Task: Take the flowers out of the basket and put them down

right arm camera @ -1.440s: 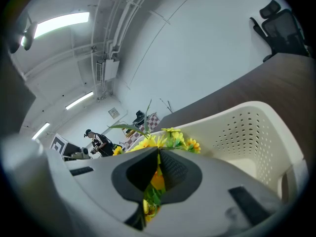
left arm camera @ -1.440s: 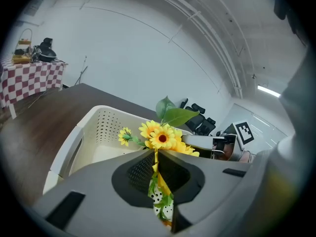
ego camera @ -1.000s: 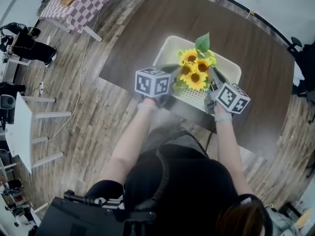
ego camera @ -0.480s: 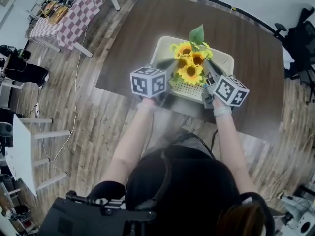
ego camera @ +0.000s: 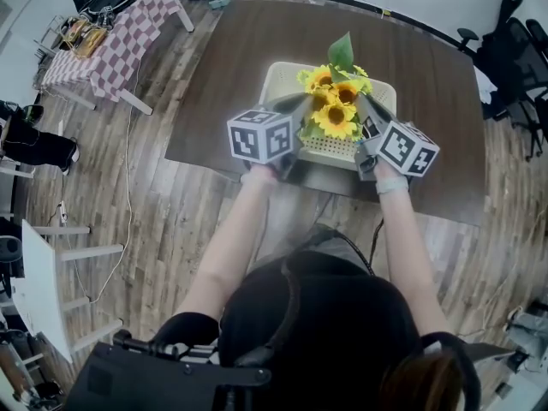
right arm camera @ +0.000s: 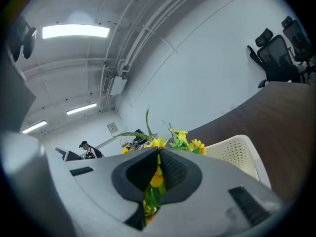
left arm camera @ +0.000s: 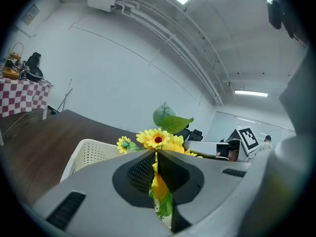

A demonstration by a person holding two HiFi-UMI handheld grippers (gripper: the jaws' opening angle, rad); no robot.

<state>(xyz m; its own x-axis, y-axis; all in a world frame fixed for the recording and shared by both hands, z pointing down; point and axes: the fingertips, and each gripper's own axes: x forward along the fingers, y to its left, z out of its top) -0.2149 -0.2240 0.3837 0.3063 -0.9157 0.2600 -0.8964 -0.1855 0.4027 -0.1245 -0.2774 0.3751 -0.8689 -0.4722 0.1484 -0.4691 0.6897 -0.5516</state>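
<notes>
A bunch of yellow sunflowers (ego camera: 334, 101) with a big green leaf hangs above the white perforated basket (ego camera: 287, 77) on the dark table. My left gripper (ego camera: 301, 110) is shut on the bunch from the left; its jaws pinch yellow petals and green leaves (left arm camera: 159, 189), and the flower heads (left arm camera: 157, 139) rise beyond them. My right gripper (ego camera: 364, 114) is shut on the bunch from the right, with petals and leaves (right arm camera: 153, 186) caught between its jaws. The stems are hidden behind both grippers.
The dark wooden table (ego camera: 428, 84) reaches past the basket on all sides. A checkered-cloth table (ego camera: 103, 41) stands at the far left, and black office chairs (ego camera: 514, 50) at the far right. Wooden floor lies in front of the table.
Both grippers have risen with the sunflowers held between them, and the bunch now stands higher over the basket. The basket has stayed on the table.
</notes>
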